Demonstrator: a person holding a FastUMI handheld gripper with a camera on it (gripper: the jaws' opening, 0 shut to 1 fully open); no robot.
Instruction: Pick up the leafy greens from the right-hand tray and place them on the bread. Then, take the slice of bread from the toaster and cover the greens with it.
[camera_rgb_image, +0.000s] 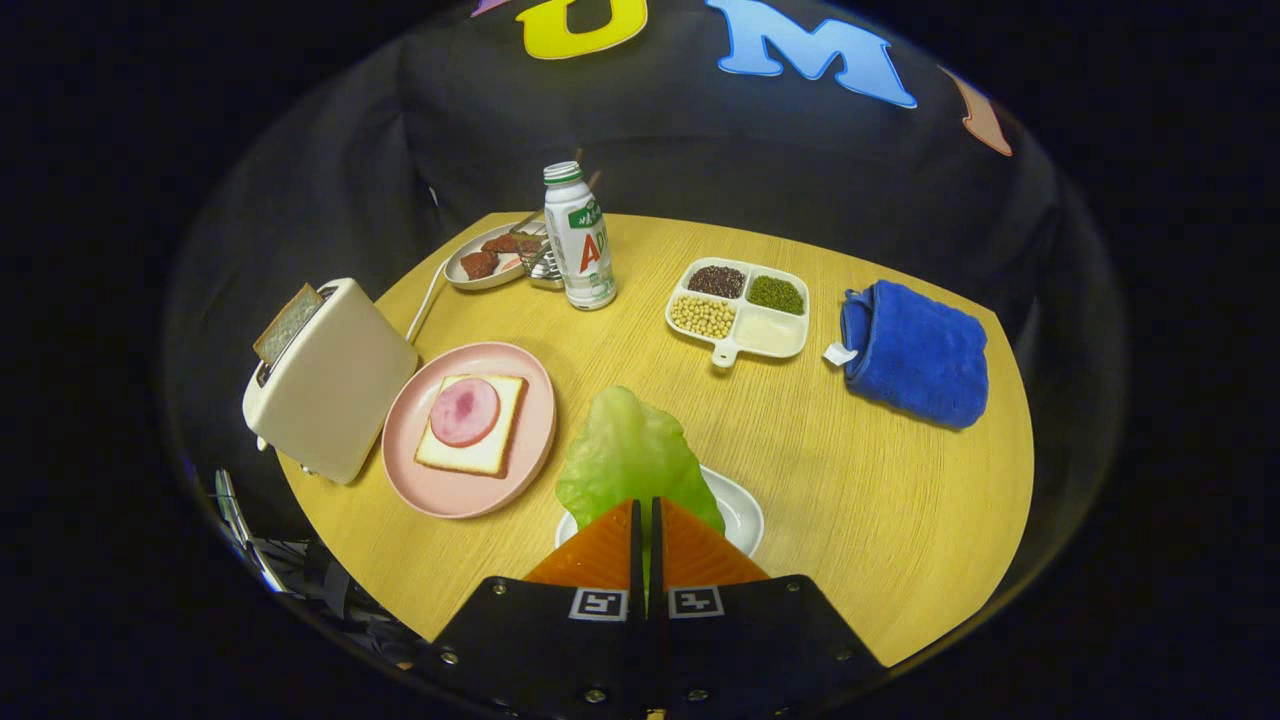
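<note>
Gripper view, items logged left to right. At left centre of the frame, a cream plastic toaster (330, 380) stands on the round light-wood table (860, 520), with 1 brown-crusted slice of bread (287, 322) standing up out of its slot. Just right of it, a pink round plate (470, 430) carries a square white slice of bread topped with 1 pink round of ham (465, 411); no greens lie on it.

At lower centre, the pale green leafy lettuce leaf (630, 455) is pinched at its near edge by the gripper (646, 520), whose 2 fingers are drawn almost together with the leaf's edge between them. The leaf stands above a small white oval dish (740, 510), which shows partly behind it; whether the leaf has cleared the dish cannot be told.

Handling assessment: the leaf appears light, thin and floppy, likely to sag or fold away from the grip. A hold on the edge seems adequate given the low weight, though a slick surface could slip. The toaster slice looks stiffer but crumbly, and its exposed top corner is the accessible hold.
</note>
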